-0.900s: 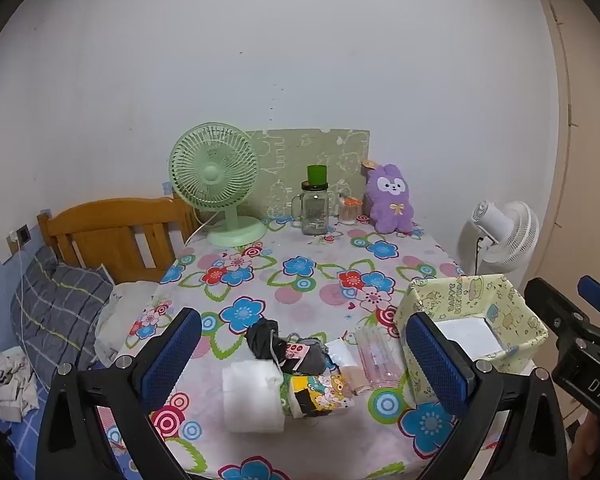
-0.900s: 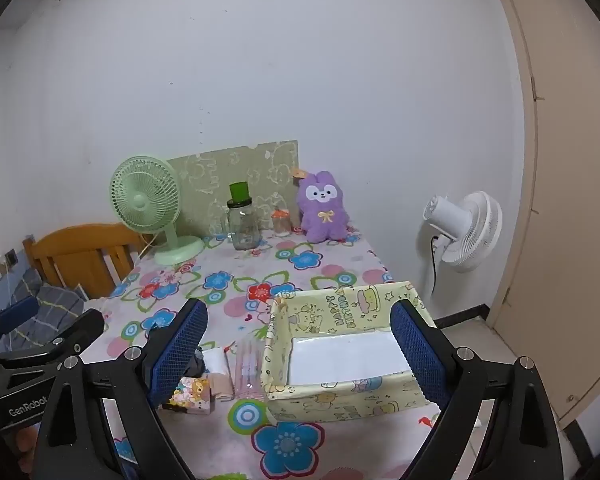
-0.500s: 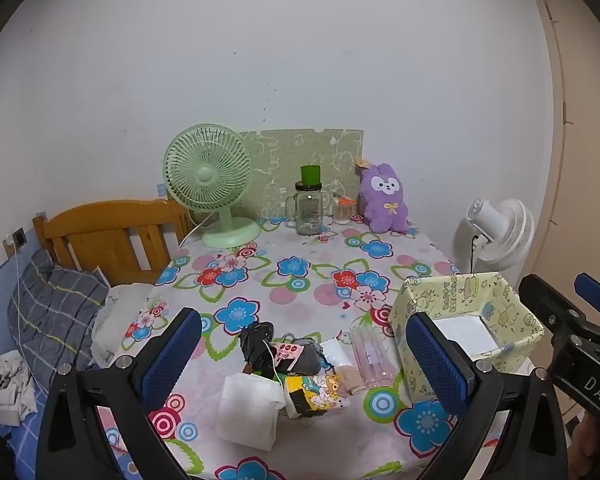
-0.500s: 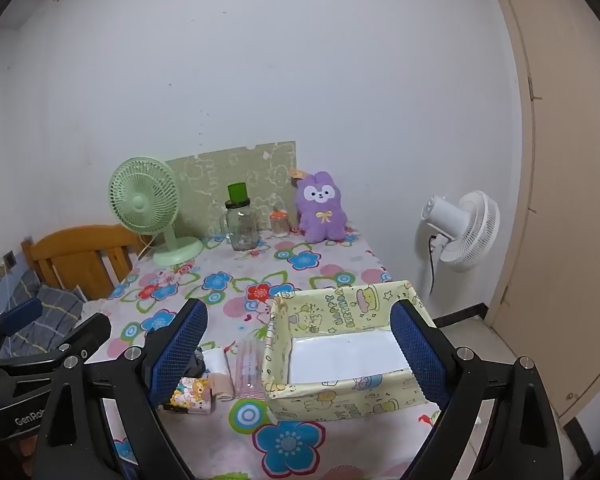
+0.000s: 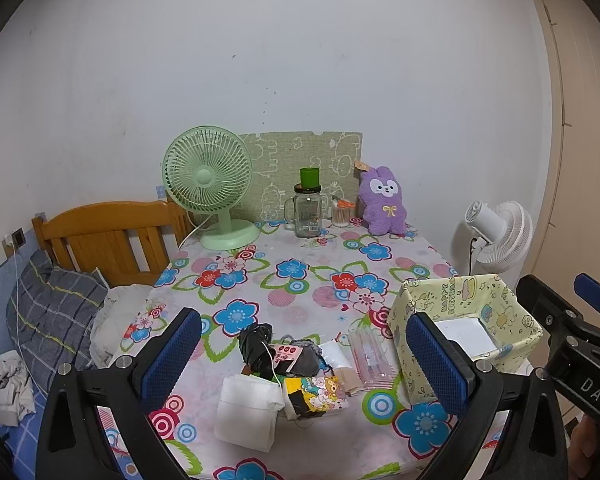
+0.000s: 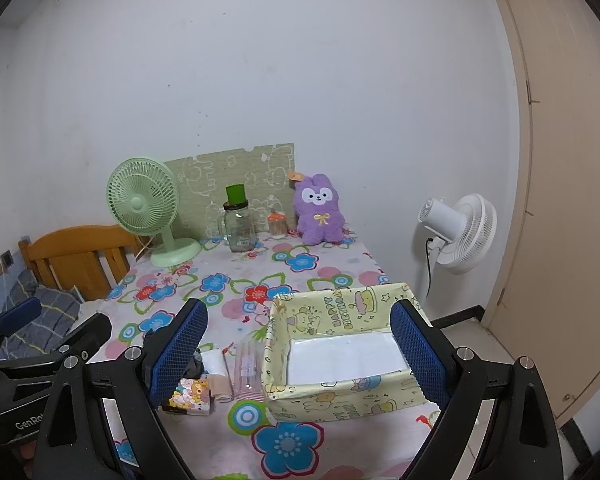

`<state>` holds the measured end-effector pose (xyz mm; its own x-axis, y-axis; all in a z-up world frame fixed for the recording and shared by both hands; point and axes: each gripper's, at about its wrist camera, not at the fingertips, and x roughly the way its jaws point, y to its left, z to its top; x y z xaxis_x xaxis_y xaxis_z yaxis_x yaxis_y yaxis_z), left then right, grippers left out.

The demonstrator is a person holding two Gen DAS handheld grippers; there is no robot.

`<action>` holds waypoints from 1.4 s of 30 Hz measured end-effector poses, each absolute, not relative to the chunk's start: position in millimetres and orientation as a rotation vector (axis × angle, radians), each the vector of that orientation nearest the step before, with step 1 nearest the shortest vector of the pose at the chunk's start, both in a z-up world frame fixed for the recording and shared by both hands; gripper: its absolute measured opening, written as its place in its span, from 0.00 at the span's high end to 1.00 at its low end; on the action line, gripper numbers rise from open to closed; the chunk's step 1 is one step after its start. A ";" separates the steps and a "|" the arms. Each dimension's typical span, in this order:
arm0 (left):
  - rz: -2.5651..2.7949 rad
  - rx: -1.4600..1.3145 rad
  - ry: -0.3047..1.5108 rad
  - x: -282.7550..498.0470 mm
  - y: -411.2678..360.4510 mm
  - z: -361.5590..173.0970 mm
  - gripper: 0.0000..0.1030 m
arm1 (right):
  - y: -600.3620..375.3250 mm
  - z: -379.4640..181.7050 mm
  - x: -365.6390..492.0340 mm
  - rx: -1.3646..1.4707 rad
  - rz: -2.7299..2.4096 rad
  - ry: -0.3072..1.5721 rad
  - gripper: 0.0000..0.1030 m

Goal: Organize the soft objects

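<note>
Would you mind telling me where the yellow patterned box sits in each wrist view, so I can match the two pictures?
Left wrist view: the yellow patterned box is at the right edge of the table, partly behind the left gripper's right finger.
Right wrist view: the box is low in the centre, between the right gripper's open fingers.
Shared landmark: the purple plush rabbit at the table's far end.

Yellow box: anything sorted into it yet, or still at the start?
At the start. The yellow box holds none of the items. Both the left gripper and right gripper are open, holding nothing. The pile of soft items lies on the table beside the box.
</note>
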<state>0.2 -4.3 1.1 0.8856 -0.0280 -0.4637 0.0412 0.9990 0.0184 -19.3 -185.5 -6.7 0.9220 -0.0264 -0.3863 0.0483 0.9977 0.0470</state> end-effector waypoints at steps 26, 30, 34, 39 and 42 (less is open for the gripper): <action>-0.035 0.022 0.484 1.8 -2.3 -3.5 0.00 | -180.6 -9.7 -13.6 0.039 -0.036 0.420 0.08; -0.034 0.020 0.487 3.6 -1.1 -4.9 0.00 | -179.3 -9.8 -12.2 0.038 -0.037 0.421 0.08; -0.035 0.019 0.486 3.8 -0.4 -4.7 0.00 | -179.3 -9.9 -12.3 0.038 -0.037 0.420 0.08; -0.033 0.016 0.486 7.3 0.5 -6.6 0.00 | -178.5 -9.8 -12.3 0.039 -0.036 0.416 0.08; -0.033 0.016 0.486 8.0 0.8 -6.8 0.00 | -177.9 -10.1 -12.4 0.039 -0.037 0.415 0.08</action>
<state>8.0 0.8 -6.8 0.8836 -0.0281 -0.4674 0.0357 0.9993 0.0075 -12.4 -177.9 -10.1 0.9143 -0.0277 -0.4040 0.0438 0.9986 0.0305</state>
